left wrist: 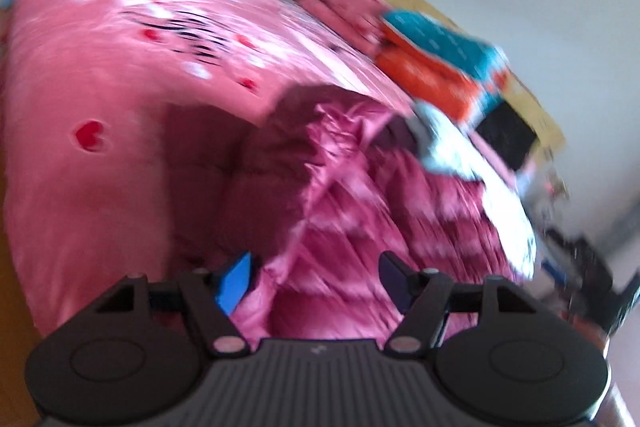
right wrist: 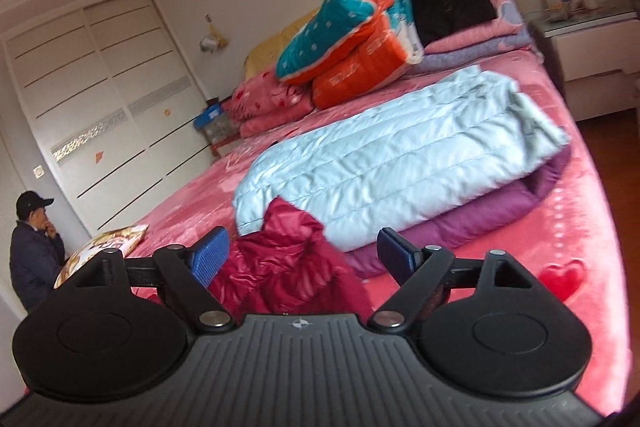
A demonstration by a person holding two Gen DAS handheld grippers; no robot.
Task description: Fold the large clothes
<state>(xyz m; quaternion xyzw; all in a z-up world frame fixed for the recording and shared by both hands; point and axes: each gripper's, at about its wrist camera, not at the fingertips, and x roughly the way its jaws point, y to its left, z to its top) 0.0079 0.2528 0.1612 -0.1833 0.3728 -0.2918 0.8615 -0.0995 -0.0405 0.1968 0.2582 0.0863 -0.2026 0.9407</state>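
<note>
A shiny magenta puffer jacket point(left wrist: 340, 195) lies crumpled on the pink bed point(left wrist: 80, 75); the left wrist view is blurred. My left gripper point(left wrist: 316, 283) is open just above the jacket, its fabric between the spread fingers. In the right wrist view the same jacket point(right wrist: 288, 267) is bunched in front of my right gripper point(right wrist: 304, 259), which is open, fingers on either side of the fabric. Behind it a folded light blue puffer jacket point(right wrist: 392, 155) lies on top of a folded purple one point(right wrist: 472, 215).
Folded quilts in teal and orange point(right wrist: 352, 39) and pink blankets with a black item point(right wrist: 452, 3) are stacked at the headboard. A nightstand point(right wrist: 588, 43) stands at right. A person in a cap point(right wrist: 34, 247) sits at left by the wardrobe point(right wrist: 104, 99). A printed pillow point(right wrist: 100, 251) lies near them.
</note>
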